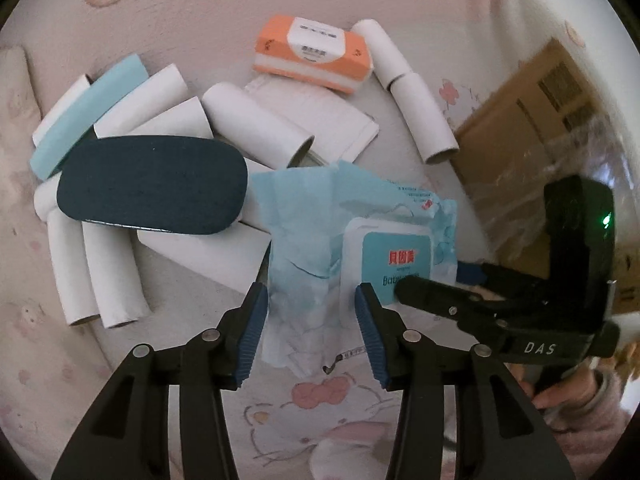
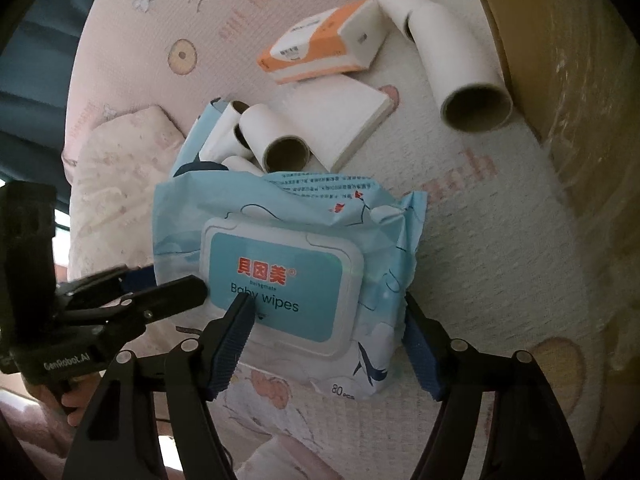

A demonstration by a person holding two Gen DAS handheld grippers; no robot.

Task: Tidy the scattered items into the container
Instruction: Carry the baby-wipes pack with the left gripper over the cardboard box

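Note:
A light blue baby wipes pack (image 2: pixel 288 280) hangs between the pads of my right gripper (image 2: pixel 328 316), which is shut on it across the lid and the right edge. My left gripper (image 1: pixel 310 292) straddles the pack's crumpled left end (image 1: pixel 304 248) with its jaws apart; the pads do not visibly press on it. In the left wrist view my right gripper (image 1: pixel 434 282) reaches in from the right with one finger over the lid. The cardboard box (image 1: pixel 536 120) wrapped in clear film stands at the right.
On the pink cartoon bedsheet (image 1: pixel 328 412) lie several white paper tubes (image 1: pixel 256 120), a dark navy case (image 1: pixel 152 184), a light blue case (image 1: pixel 88 116), an orange tissue pack (image 1: pixel 312 56) and a flat white pad (image 2: pixel 344 120). A pillow (image 2: pixel 120 160) lies at the left.

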